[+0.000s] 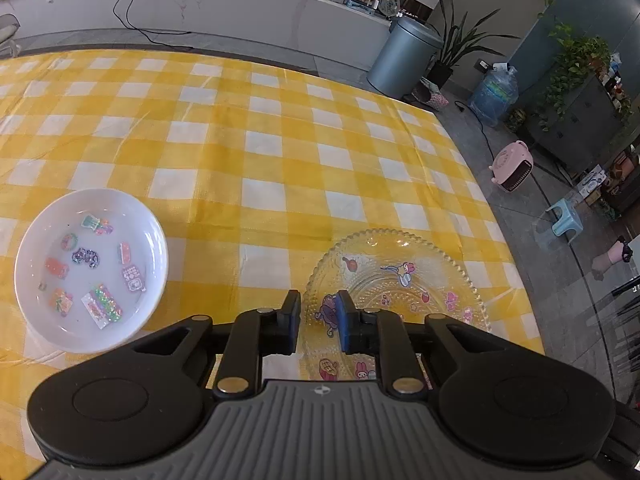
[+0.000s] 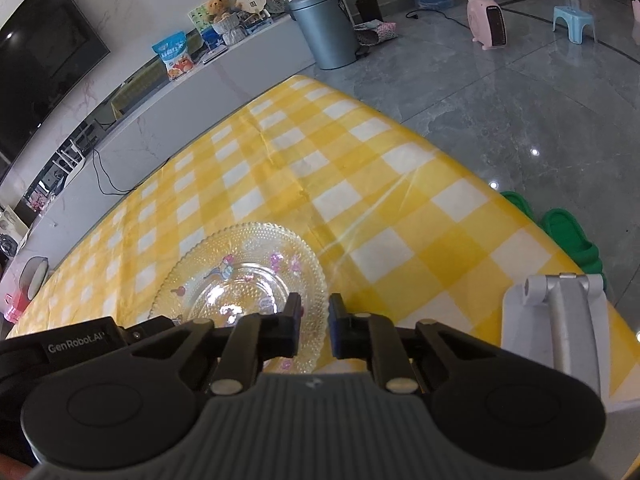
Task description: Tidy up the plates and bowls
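Left gripper: black two-finger tool with blue pads, jaws parted with a narrow gap, holding nothing, poised over the near left rim of the glass plate
Right gripper: same build, jaws parted, empty, above the plate's near right rim
Glass plate: clear, round, beaded edge, pressed dotted texture, cartoon stickers; lies flat on the tablecloth
White bowl: smooth, round, shallow, glossy; glittery stickers inside; left of the plate, well apart
Tablecloth: yellow-and-white checks, creased
Grey stand: matte metal, at the table's right edge
Bin: grey cylinder on polished stone floor
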A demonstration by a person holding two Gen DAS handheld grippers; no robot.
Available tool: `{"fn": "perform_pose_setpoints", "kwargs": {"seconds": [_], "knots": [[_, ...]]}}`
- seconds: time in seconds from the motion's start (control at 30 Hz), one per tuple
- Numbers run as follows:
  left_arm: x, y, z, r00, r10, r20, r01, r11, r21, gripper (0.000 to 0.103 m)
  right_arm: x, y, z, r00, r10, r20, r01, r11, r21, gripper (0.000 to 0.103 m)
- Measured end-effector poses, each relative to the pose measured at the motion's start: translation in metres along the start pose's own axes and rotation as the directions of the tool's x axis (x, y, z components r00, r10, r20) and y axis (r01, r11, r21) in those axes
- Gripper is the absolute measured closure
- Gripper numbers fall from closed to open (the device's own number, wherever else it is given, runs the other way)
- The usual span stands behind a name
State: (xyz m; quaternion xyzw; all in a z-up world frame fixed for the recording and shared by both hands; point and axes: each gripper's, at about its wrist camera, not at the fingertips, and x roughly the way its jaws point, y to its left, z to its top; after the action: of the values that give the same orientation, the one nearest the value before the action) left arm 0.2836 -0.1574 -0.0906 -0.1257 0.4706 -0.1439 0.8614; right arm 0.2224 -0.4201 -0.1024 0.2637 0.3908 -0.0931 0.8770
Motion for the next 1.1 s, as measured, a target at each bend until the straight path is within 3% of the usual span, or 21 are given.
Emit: {"fn": "perform_pose_setpoints", "kwargs": {"seconds": [0.2, 0.5, 1.1], "knots": [[-0.005, 0.003, -0.001, 1.000, 0.000, 0.007, 0.000, 1.000, -0.014, 0.087, -0.007, -0.009, 0.003, 0.998, 0.062, 0.012, -0.063, 0.995, 0.076, 0.097], [-0.026, 0.002, -0.002, 0.999, -0.016, 0.028, 0.017, 0.999, -0.038, 0.087, -0.020, -0.012, -0.002, 0.997, 0.081, 0.003, -0.081, 0.990, 0.113, 0.097], [-0.087, 0.021, -0.033, 0.999, 0.015, 0.032, -0.013, 0.998, -0.060, 0.087, -0.056, -0.004, -0.031, 0.988, 0.135, -0.076, -0.125, 0.985, 0.123, 0.097]]}}
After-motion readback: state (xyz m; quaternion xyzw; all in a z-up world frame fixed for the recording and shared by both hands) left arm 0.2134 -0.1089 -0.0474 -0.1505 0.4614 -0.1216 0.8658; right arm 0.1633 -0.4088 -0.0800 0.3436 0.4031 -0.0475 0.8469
